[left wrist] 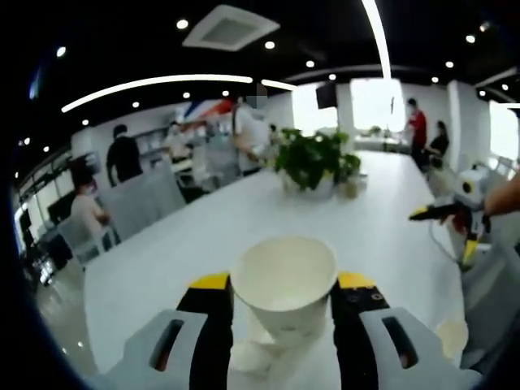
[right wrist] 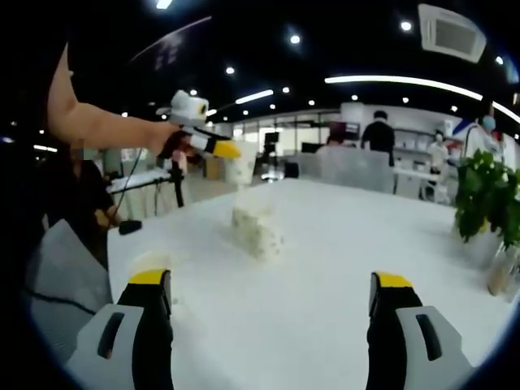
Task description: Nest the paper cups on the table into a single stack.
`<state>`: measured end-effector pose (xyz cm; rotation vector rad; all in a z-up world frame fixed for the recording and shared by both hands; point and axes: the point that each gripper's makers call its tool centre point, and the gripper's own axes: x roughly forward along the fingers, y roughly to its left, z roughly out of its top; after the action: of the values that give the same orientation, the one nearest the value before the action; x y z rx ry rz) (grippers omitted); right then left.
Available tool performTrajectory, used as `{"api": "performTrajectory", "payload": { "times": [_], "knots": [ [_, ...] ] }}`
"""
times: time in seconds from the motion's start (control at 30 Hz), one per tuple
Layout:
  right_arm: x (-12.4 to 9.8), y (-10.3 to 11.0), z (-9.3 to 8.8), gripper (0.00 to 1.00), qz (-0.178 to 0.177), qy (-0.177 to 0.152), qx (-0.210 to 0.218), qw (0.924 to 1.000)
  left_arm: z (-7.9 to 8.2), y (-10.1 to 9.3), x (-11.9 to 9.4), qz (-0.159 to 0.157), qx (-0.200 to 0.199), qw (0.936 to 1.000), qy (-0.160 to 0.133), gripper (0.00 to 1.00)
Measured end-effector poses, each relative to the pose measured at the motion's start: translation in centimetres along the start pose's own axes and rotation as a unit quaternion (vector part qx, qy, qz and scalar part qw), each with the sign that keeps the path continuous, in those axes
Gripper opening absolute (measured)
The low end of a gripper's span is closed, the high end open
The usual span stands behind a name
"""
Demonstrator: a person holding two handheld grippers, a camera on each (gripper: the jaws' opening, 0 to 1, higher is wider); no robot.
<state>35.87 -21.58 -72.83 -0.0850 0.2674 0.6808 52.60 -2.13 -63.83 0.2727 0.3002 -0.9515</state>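
Note:
A white paper cup [left wrist: 284, 284] sits upright between the yellow-tipped jaws of my left gripper [left wrist: 284, 281], which is shut on it above the white table [left wrist: 195, 252]. Under that cup lie more white cups [left wrist: 252, 355], blurred. In the right gripper view the left gripper [right wrist: 221, 149] holds the cup [right wrist: 241, 167] in the air over a pale stack of cups [right wrist: 257, 229] on the table [right wrist: 325, 268]. My right gripper [right wrist: 272, 292] is open with nothing between its jaws, well short of the stack. It also enters the left gripper view from the right [left wrist: 443, 213].
A potted plant [left wrist: 313, 162] [right wrist: 487, 195] stands further along the table. A pale round thing [right wrist: 150, 262] [left wrist: 452, 337], perhaps another cup, lies near the table edge. Grey chairs [left wrist: 142, 203] and several people stand around the room.

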Motion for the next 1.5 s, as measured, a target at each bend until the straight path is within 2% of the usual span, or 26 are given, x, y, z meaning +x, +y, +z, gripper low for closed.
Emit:
{"api": "performTrajectory", "payload": {
  "times": [0.23,0.63,1.13,1.5],
  "knots": [
    [0.0,0.2,-0.6,1.00,0.002,0.008,0.004,1.0000,0.2,-1.4,-0.2,-0.010,0.004,0.9999,-0.001,0.45],
    [-0.2,0.4,-0.4,1.00,0.001,0.006,0.004,1.0000,1.0,-3.8,-1.0,-0.027,0.019,0.9994,-0.005,0.45],
    [-0.3,0.6,0.0,1.00,0.002,0.003,0.005,1.0000,1.1,-5.8,-2.5,-0.030,0.011,0.9994,-0.013,0.45],
    [-0.4,0.7,-0.2,1.00,0.003,0.000,0.011,0.9999,2.5,-8.1,-3.3,-0.038,0.011,0.9989,-0.026,0.45]
  ]
}}
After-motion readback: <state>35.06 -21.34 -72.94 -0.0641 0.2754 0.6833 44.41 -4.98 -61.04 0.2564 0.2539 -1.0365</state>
